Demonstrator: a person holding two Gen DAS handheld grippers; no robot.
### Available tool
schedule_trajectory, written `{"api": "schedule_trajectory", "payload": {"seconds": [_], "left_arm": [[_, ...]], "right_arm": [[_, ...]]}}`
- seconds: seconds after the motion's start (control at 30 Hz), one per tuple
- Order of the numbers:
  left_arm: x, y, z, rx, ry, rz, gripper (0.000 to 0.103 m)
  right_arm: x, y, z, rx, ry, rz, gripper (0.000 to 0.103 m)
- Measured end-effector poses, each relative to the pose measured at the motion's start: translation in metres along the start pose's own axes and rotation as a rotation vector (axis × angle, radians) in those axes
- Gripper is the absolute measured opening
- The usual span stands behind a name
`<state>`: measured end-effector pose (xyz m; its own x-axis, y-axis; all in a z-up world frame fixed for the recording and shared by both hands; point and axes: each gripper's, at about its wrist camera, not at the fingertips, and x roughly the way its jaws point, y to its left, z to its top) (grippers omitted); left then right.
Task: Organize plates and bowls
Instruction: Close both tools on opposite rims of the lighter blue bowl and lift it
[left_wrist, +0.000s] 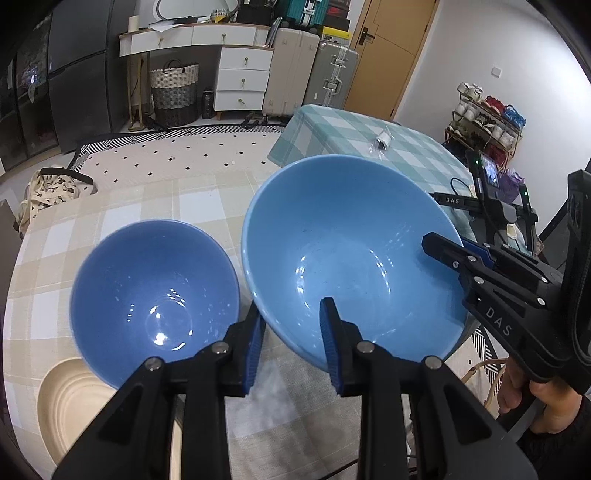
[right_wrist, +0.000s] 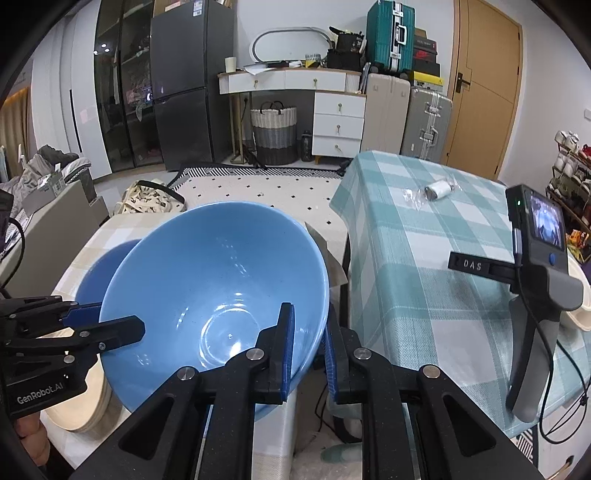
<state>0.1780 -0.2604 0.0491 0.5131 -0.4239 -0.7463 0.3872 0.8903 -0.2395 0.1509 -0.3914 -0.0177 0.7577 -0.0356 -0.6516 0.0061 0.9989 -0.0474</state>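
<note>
Count from my left wrist: two blue bowls, the big one (left_wrist: 351, 254) at 3 o'clock, the small one (left_wrist: 155, 299) at 9. One stack of cream plates (left_wrist: 70, 410) at 7 o'clock; number in it unclear. Two checked tables, beige (left_wrist: 147, 206) and teal (left_wrist: 351, 129). Three suitcases: cream (right_wrist: 386, 114), silver (right_wrist: 428, 125), teal (right_wrist: 389, 35).

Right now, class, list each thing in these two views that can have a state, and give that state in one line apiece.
large light blue bowl: tilted, lifted, rim gripped on two sides
small darker blue bowl: upright, nothing inside, not gripped
cream plates: stacked beside the small bowl
left gripper: shut on the large bowl's rim
right gripper: shut on the large bowl's rim
dresser drawers: closed
wooden door: closed
</note>
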Motion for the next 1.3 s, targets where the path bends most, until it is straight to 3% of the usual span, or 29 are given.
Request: {"api": "schedule_trajectory", "payload": {"seconds": [0.77, 1.3], "left_arm": [[-0.057, 0.060, 0.003, -0.068, -0.094, 0.034, 0.028], [-0.065, 0.099, -0.005, -0.116, -0.098, 0.092, 0.028]], "right_arm": [[-0.037, 0.073, 0.035, -0.024, -0.127, 0.099, 0.017], [-0.021, 0.116, 0.041, -0.065, -0.118, 0.158, 0.018]]}}
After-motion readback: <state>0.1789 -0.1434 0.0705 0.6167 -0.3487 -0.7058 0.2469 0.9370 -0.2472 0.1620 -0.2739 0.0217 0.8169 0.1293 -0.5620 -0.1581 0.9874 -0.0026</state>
